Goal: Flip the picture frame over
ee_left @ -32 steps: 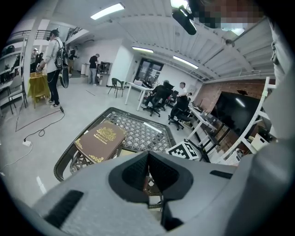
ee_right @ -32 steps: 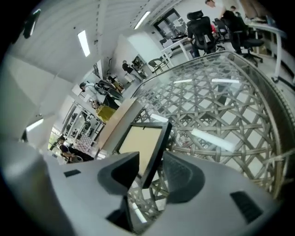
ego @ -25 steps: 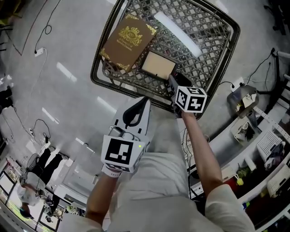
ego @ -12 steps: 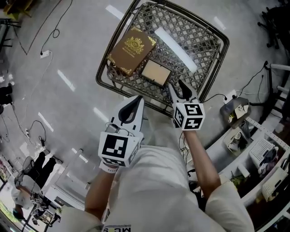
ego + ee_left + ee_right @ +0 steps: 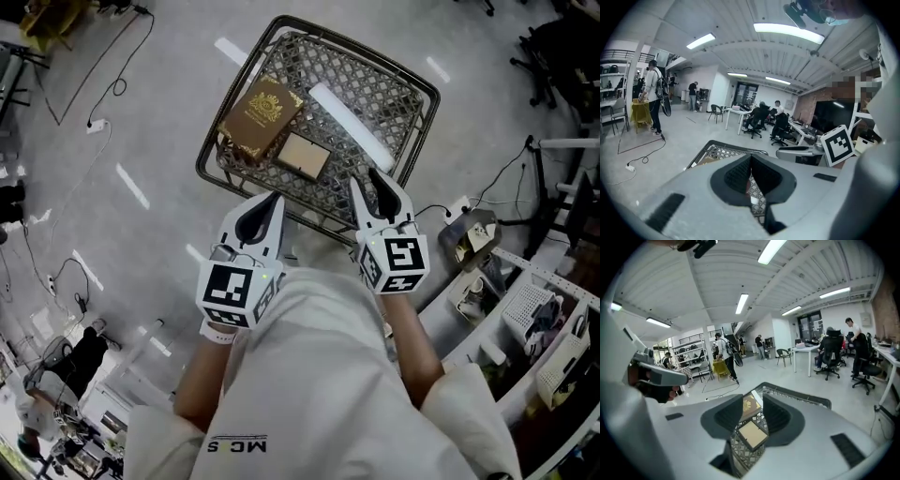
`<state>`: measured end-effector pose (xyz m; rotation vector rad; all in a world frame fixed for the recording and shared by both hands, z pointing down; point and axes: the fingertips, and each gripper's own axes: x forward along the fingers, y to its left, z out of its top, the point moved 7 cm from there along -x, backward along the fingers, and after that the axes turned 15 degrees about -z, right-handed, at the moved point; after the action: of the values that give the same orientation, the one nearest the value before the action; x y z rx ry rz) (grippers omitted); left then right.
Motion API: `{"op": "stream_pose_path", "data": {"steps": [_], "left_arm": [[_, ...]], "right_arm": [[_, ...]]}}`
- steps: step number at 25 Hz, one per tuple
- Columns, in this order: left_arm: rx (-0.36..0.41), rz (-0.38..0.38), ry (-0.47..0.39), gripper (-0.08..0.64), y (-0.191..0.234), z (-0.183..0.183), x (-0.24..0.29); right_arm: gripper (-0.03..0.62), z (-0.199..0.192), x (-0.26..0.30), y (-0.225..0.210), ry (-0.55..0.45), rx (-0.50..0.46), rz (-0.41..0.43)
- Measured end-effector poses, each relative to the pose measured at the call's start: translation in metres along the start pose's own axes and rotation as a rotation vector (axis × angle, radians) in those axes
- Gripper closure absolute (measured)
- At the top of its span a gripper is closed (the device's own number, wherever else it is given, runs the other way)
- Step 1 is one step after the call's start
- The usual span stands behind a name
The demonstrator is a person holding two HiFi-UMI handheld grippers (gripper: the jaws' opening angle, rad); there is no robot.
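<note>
Flipping task, head view. One picture frame (image 5: pixel 303 156) lies flat, tan face up, at upper centre on the lattice tabletop (image 5: pixel 389 98), just beside one gold-crested book (image 5: pixel 261 112). Two grippers hover lower down, apparently held clear. The left gripper (image 5: pixel 267 204) is pinched together. The right gripper (image 5: pixel 367 192) stands parted, has just been narrowing, and is empty.

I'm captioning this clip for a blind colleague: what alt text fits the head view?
From above, a person holds the left gripper and right gripper up near a lattice table where a picture frame lies flat beside a brown book. Neither touches anything; the left is shut, the right's empty jaws have just been closing.
</note>
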<state>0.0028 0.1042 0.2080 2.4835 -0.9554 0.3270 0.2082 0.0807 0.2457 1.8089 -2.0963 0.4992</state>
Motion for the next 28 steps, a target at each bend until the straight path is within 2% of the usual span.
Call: {"op": "stream_pose_path", "data": {"steps": [4, 7, 17, 23, 28], "left_arm": [[0.023, -0.001, -0.026, 0.535, -0.014, 0.011, -0.007], [0.044, 0.001, -0.053, 0.535, -0.022, 0.019, -0.01], [0.078, 0.027, -0.114, 0.535, -0.035, 0.033, -0.02], [0.086, 0.009, -0.114, 0.534, -0.045, 0.031, -0.022], [0.08, -0.003, -0.103, 0.535, -0.048, 0.026, -0.026]], "right_arm": [[0.479, 0.024, -0.028, -0.003, -0.092, -0.032, 0.0], [0.529, 0.034, -0.042, -0.006, -0.139, -0.039, -0.005], [0.571, 0.051, -0.077, -0.012, -0.206, -0.026, 0.004], [0.572, 0.05, -0.089, -0.018, -0.192, -0.012, 0.091], [0.572, 0.049, -0.099, -0.004, -0.159, -0.169, 0.217]]}}
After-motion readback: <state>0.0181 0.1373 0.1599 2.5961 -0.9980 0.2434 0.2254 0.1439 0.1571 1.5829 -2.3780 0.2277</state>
